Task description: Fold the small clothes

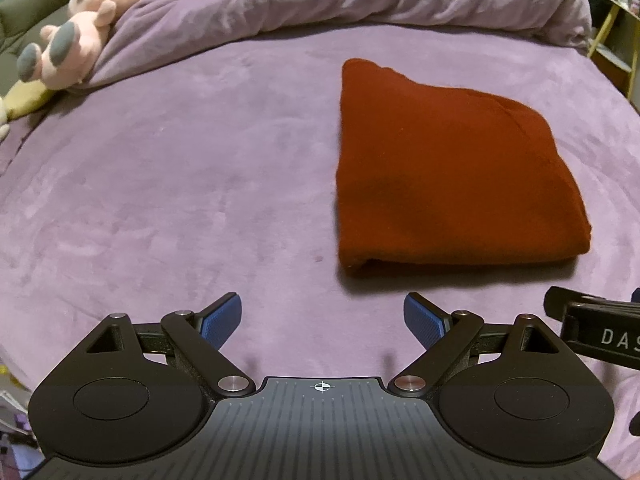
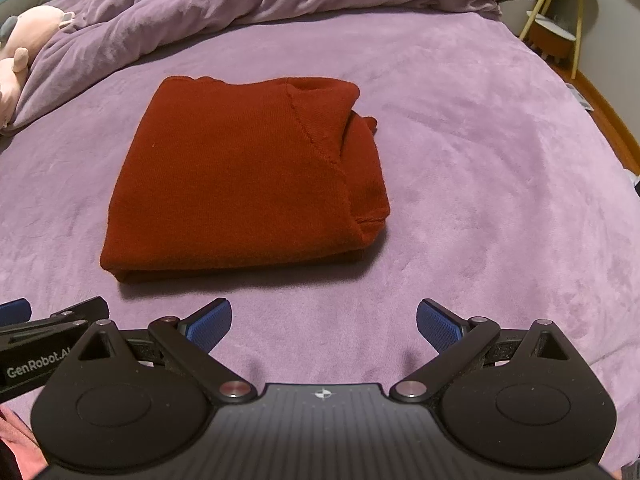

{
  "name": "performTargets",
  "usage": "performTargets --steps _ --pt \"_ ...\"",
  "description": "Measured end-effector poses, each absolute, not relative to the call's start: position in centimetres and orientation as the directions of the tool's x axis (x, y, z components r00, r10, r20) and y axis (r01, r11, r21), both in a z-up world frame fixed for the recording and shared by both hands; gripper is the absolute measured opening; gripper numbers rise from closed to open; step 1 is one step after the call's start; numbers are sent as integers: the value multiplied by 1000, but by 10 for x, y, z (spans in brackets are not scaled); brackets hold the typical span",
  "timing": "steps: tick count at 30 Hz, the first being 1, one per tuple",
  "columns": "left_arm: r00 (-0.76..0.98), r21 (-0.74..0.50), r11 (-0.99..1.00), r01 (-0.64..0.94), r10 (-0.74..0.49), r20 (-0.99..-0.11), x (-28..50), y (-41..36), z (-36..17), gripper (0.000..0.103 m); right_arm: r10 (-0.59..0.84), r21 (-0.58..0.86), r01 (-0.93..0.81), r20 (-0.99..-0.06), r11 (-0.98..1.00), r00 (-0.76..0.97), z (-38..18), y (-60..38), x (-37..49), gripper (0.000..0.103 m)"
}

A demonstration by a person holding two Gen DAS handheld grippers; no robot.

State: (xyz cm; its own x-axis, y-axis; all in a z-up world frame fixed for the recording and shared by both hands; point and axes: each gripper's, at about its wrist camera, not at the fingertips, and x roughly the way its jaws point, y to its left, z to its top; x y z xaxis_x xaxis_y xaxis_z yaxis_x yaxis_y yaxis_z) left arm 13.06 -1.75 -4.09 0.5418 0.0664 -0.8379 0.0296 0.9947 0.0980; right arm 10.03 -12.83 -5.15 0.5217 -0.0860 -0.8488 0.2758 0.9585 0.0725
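Two tools in frame, both with jaws spread wide and nothing between the blue pads. Left tool [image 1: 322, 316] and right tool [image 2: 324, 320] hang side by side above bare bedcover, just short of the garment's near edge, neither touching it.

Task item: one rust-red knit top [image 2: 240, 176], lying flat on the purple bed [image 2: 480, 160], near the middle, already folded into a compact, roughly rectangular packet. Neckline and a tucked sleeve edge show at the far right corner in the right wrist view. Near edge is a clean doubled fold.

Judgement on placement: with the packet squared off and both tools clear of it, the fold looks complete or close to it. The right side is lumpier, where the sleeve bunches under the top layer, so one more tidy-up there is possible.

Rumpled duvet [image 1: 320, 0] is pushed to the head of the bed, presumably to leave a flat working area. Pink plush toy [image 1: 76, 28] sits at the left margin, well apart from the garment.

Hidden or unclear:
- Layers inside the packet cannot be counted.
- Left view cuts the garment's right side from clear sight; neckline not visible there.
- Each view shows only a sliver of the other tool.
- Shelf [image 2: 556, 28] contents beyond the bed too small to identify.
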Motion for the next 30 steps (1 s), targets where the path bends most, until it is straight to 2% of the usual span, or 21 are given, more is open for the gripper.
performTargets --steps 7,22,30 --pt "534 64 998 20 43 -844 132 -14 -41 95 -84 72 274 -850 959 520 -52 -129 101 99" --pt "503 76 997 30 50 -863 132 -16 -46 96 -83 71 272 -852 960 517 -50 -127 103 99" --pt "522 36 997 68 -4 -853 128 -15 -47 96 -90 63 273 -854 960 513 -51 -125 102 99"
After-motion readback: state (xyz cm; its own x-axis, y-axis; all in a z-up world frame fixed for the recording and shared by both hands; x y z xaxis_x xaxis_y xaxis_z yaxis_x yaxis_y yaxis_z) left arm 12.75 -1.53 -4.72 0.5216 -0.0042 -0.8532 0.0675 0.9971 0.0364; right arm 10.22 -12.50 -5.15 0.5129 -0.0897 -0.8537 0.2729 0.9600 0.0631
